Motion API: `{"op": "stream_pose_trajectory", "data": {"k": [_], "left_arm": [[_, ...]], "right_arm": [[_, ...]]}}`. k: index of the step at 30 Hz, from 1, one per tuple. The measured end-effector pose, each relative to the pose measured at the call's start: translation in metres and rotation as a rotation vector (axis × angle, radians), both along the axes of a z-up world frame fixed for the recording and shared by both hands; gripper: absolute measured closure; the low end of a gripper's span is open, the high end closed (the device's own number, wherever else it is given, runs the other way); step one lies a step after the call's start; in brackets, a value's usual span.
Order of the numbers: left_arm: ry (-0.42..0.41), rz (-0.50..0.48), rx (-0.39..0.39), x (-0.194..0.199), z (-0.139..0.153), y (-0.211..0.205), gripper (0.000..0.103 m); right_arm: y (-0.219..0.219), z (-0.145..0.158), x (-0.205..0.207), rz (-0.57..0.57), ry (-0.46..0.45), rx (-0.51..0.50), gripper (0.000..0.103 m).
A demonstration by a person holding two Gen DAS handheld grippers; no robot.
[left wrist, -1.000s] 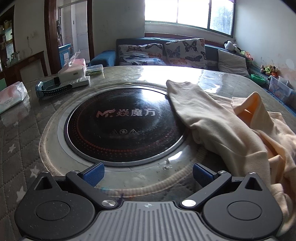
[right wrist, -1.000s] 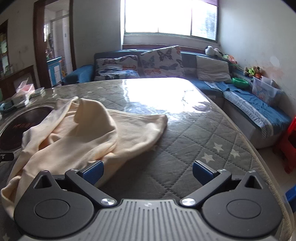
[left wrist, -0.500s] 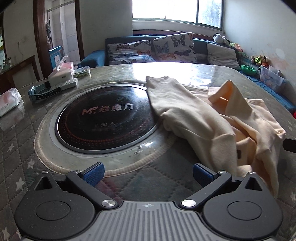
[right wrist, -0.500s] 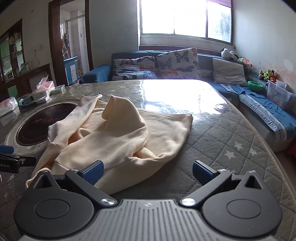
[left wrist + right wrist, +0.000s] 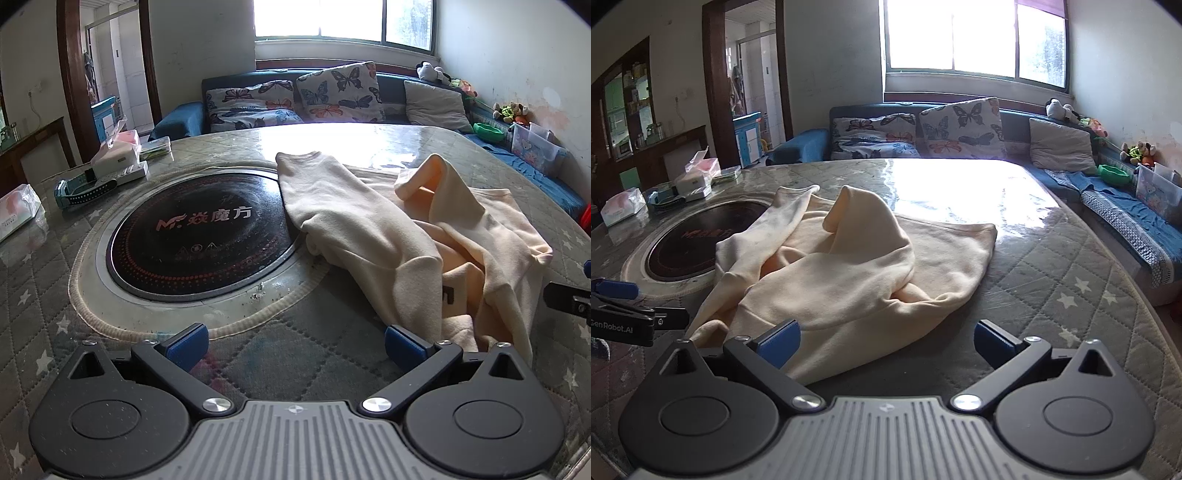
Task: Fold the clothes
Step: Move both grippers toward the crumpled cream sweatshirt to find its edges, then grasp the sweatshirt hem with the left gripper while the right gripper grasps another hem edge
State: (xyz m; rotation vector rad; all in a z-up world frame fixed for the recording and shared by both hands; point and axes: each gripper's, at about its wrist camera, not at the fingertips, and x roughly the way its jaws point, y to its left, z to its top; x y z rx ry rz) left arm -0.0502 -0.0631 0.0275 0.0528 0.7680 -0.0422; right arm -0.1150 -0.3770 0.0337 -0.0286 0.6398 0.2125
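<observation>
a living room with a bright window and a blue sofa behind a big round desk (image 5: 1071, 266) covered in grey quilted star-print cloth under clear plastic. nearest, at the desk's near edge, the left tongs (image 5: 293, 341) hang spread wide with nothing between their blue pads, over bare quilt. the right tongs (image 5: 884, 338) are likewise spread and empty, their left pad just at the near hem of the cream sweatshirt (image 5: 849, 273). the sweatshirt lies crumpled in a heap across the middle of the desk, one sleeve (image 5: 332, 199) stretched toward the far side and draped over the right rim of the round black cooktop (image 5: 192, 236) set into the desk's centre; another fold peaks up in the heap's middle. toward the desk's far left edge sit a tissue box (image 5: 116, 149), a white box beside it, a blue-black strap-like item (image 5: 85, 190) and a wrapped tissue pack (image 5: 18, 208). beyond the far edge, butterfly cushions (image 5: 960, 127) line the sofa (image 5: 805, 146).
</observation>
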Motion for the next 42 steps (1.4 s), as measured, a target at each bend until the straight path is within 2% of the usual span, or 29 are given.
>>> {"op": "stream_pose_trajectory", "data": {"k": [2,25,31,36,42], "left_arm": [[0.002,-0.002,0.003,0.000,0.000,-0.001,0.000],[0.000,-0.033,0.001,0.010,0.010,-0.013,0.000],[-0.017,-0.044,-0.002,0.021,0.017,-0.014,0.000],[-0.025,-0.050,0.000,0.038,0.022,-0.016,0.000],[-0.029,-0.047,0.010,0.064,0.025,-0.020,0.000]], "right_arm": [[0.002,0.000,-0.001,0.009,0.005,0.000,0.005],[0.018,0.007,0.012,0.080,0.002,-0.004,0.006],[0.019,0.010,0.031,0.097,-0.004,-0.013,0.010],[0.022,0.013,0.052,0.106,-0.003,-0.014,0.018],[0.034,0.016,0.092,0.124,-0.017,-0.039,0.024]]}}
